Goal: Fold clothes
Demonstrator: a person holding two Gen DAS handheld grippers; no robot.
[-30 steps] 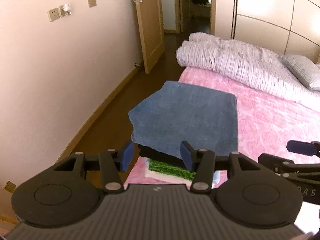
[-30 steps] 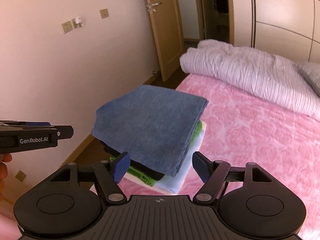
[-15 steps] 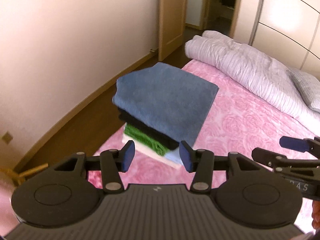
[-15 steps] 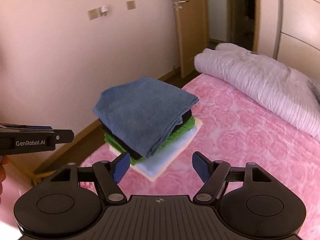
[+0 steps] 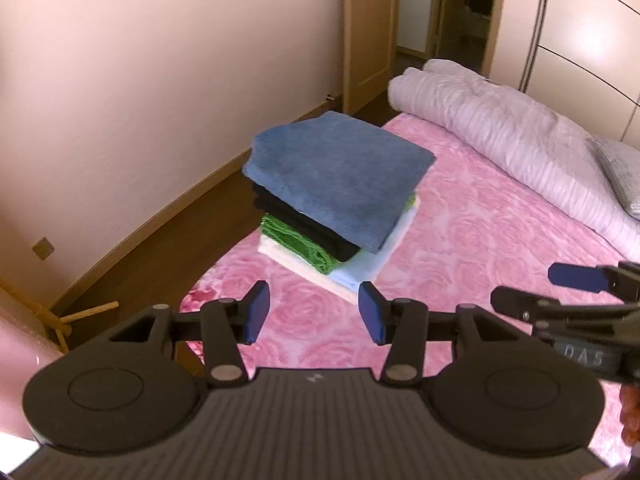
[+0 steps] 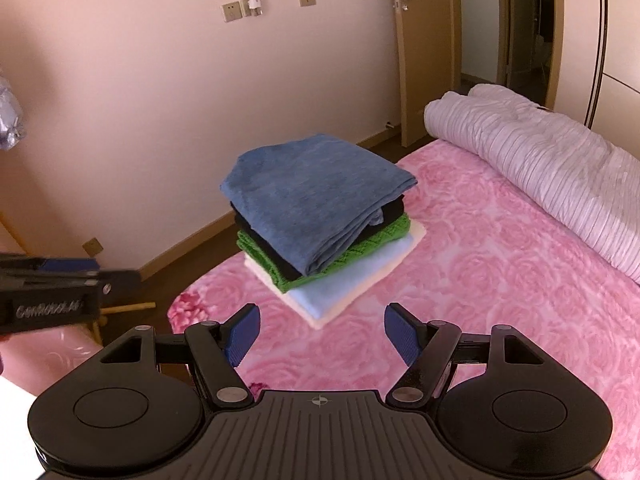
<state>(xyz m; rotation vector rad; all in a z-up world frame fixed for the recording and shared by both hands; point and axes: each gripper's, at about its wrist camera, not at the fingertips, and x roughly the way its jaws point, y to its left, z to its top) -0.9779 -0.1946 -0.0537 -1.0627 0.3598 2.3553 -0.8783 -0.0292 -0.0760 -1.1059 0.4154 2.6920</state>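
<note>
A stack of folded clothes sits near the corner of the pink bed (image 5: 480, 248). A folded blue garment (image 5: 340, 172) lies on top, above black, green (image 5: 296, 240), pale blue and cream layers. The stack shows in the right wrist view too, blue garment (image 6: 312, 196) on top. My left gripper (image 5: 314, 312) is open and empty, held back from the stack. My right gripper (image 6: 322, 334) is open and empty, also short of the stack. Each gripper appears at the edge of the other's view.
A rolled striped duvet (image 5: 512, 140) lies across the far side of the bed, with a pillow (image 5: 620, 172) at right. The bed's left edge drops to a wooden floor (image 5: 160, 248) along the wall. A door (image 5: 368, 32) stands beyond.
Both grippers have pulled back and up from the stack, which now sits farther away and fully visible. The stack has not moved.
</note>
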